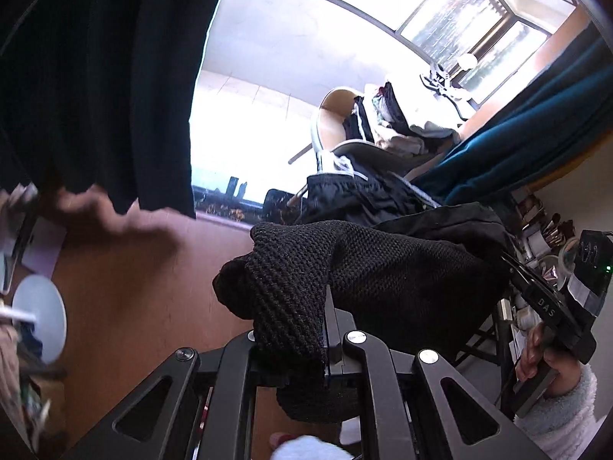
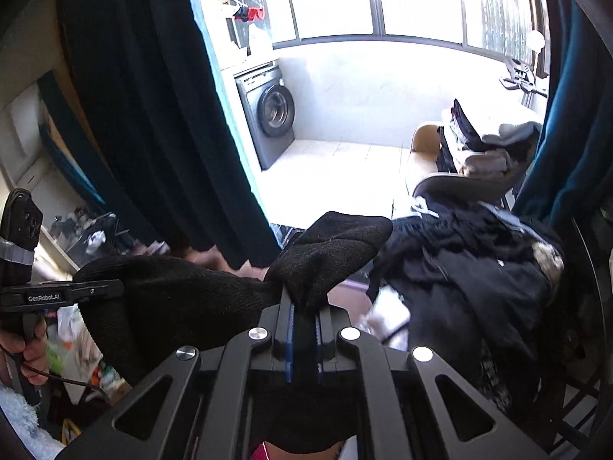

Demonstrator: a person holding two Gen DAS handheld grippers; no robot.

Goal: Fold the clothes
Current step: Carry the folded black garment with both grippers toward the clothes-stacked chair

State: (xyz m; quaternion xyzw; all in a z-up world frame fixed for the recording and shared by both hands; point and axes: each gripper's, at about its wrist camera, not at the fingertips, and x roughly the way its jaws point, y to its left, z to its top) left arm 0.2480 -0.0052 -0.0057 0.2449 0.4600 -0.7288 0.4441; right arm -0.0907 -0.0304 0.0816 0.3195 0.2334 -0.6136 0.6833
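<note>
Both claws are clamped on one black knitted garment, which hangs stretched between them in the air, clear of any surface. The left claw pinches a thick ribbed edge with its jaws together on the cloth. The right claw pinches another bunched corner, jaws likewise together on the knit. In the right wrist view the left claw appears at the far left, gripping the garment's other end.

Beyond, to the right, a heap of dark clothes lies over a pale chair. A dark curtain hangs on the left, a grey washing machine stands far behind it, and a brown wooden floor shows below.

Risks, as judged:
- Each grip holds only a small bunch of loose knit; a sharp pull apart could slide the cloth out of one claw.
- The slack middle may twist, giving a crooked fold.
- The hanging part could snag on the clothes heap nearby.
</note>
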